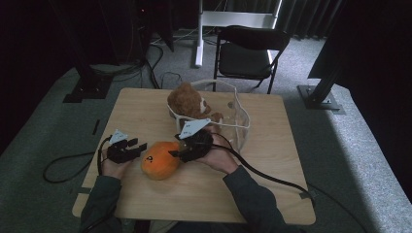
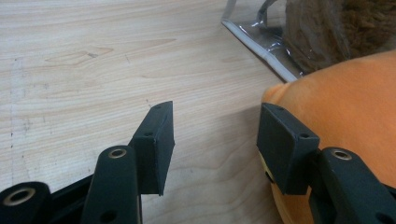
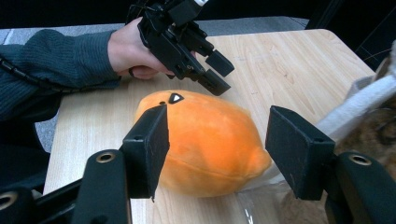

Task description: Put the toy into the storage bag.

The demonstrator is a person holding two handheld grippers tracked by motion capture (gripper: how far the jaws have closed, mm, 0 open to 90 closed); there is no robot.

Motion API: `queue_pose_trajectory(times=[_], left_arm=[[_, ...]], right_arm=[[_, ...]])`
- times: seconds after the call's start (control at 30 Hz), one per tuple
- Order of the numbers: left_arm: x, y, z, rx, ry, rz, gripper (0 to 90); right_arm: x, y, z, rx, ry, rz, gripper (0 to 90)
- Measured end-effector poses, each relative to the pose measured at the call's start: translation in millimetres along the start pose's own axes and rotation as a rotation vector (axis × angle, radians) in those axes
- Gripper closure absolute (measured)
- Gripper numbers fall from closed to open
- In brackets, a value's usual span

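Note:
An orange plush toy [image 1: 159, 165] lies on the wooden table [image 1: 272, 160], near the front. My left gripper [image 1: 140, 145] stands open just left of it. In the left gripper view the left gripper [image 2: 215, 121] has bare wood between its jaws, and the plush [image 2: 355, 107] bulges against the outer side of the right jaw. My right gripper [image 1: 176, 154] comes at the toy from the right. In the right gripper view the right gripper [image 3: 217, 126] is open, with the plush [image 3: 210, 140] lying between and just beyond the jaws, the pads apart from it. The left gripper [image 3: 217, 72] hovers over the toy's far end.
A brown teddy bear [image 1: 187, 102] sits in a clear bag with white trim [image 1: 240, 121] at the table's back middle, close behind the right gripper. A black chair [image 1: 248, 48] stands beyond the table. Cables trail off both grippers across the table's front and onto the floor.

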State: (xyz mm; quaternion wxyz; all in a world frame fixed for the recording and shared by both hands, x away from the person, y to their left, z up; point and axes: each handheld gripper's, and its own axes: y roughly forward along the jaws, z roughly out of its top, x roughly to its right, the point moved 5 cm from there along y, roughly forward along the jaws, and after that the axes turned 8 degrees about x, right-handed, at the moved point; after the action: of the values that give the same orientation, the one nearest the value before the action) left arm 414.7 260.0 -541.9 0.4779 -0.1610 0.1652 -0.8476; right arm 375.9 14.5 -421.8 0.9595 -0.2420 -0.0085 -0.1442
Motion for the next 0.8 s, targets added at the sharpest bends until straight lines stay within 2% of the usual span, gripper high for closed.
queue_pose_trajectory(times=[0.2, 0.37, 0.57, 0.8], left_arm=[[0.3, -6.5, -5.0, -0.009, 0.005, 0.001, 47.0], [-3.2, -11.5, -6.4, -0.003, -0.006, 0.008, 46.9], [-0.9, -12.0, -8.0, -0.005, -0.009, -0.008, 46.9], [3.0, -11.2, -7.9, -0.003, -0.002, -0.021, 46.8]], right_arm=[[-2.8, 6.5, -3.5, -0.005, 0.005, 0.017, 38.5], [-3.3, 5.4, -2.9, -0.007, 0.007, 0.017, 38.5], [-6.1, 9.5, -5.0, -0.010, 0.009, 0.025, 38.5], [-10.9, 20.8, -10.5, -0.015, 0.021, 0.056, 38.3]])
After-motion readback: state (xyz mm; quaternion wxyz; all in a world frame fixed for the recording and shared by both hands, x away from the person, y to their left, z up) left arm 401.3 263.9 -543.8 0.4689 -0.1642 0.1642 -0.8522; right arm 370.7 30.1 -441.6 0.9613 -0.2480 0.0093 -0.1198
